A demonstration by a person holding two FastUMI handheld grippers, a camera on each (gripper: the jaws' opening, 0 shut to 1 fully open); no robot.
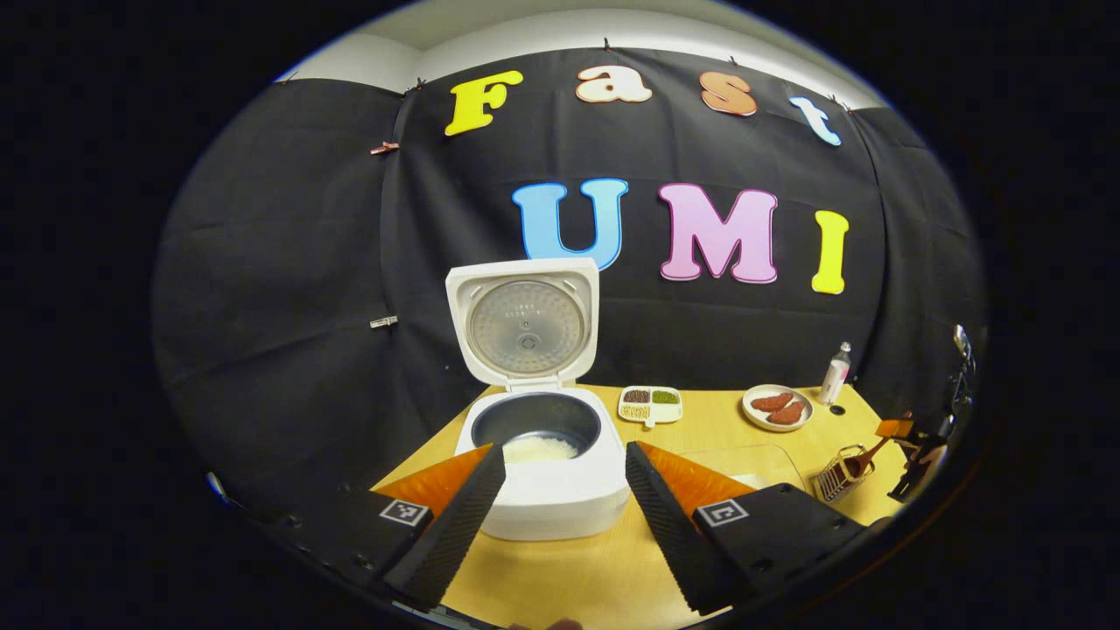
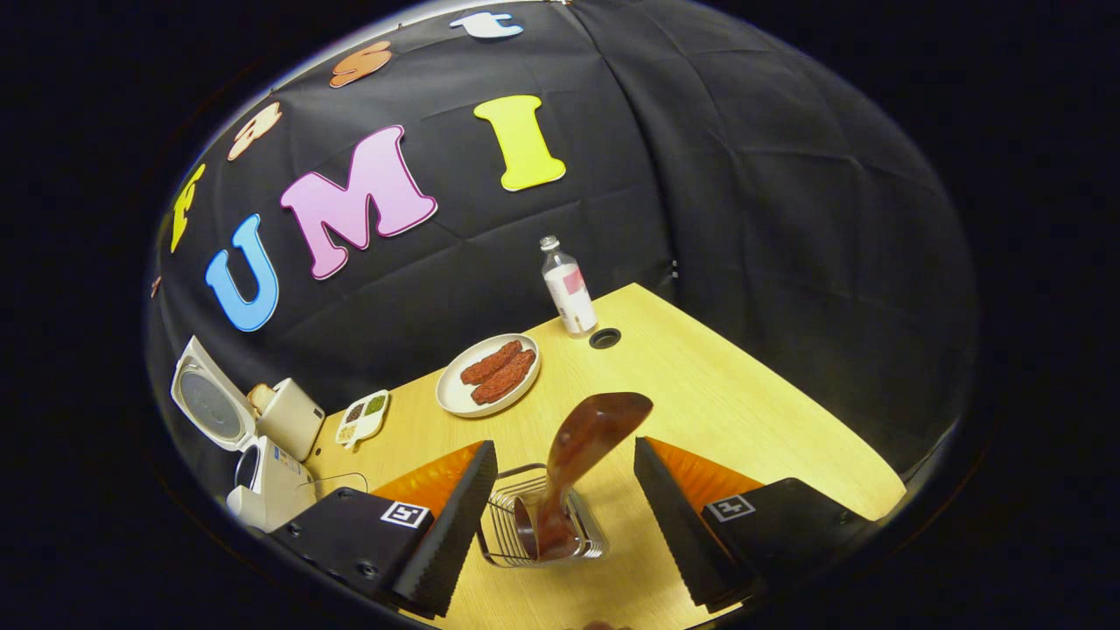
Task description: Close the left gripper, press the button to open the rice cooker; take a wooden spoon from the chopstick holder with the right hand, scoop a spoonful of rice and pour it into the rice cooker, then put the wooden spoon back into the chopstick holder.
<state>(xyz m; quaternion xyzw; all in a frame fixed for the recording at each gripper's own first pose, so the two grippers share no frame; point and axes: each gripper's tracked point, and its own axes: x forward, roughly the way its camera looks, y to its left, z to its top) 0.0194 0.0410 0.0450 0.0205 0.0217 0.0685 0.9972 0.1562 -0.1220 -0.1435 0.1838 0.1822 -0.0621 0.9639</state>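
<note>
The white rice cooker stands with its lid raised, and white rice lies in its dark pot. My left gripper is open, its fingers apart on either side of the cooker's front and holding nothing. In the right gripper view the wooden spoon leans in the wire chopstick holder. My right gripper is open around it, both fingers clear of the spoon. The left gripper view also has the holder, the spoon and the right gripper at the far right.
On the wooden table are a plate of sausages, a small bottle, a divided dish of grains and a cable hole. A clear container sits right of the cooker. The table edge runs close on the right.
</note>
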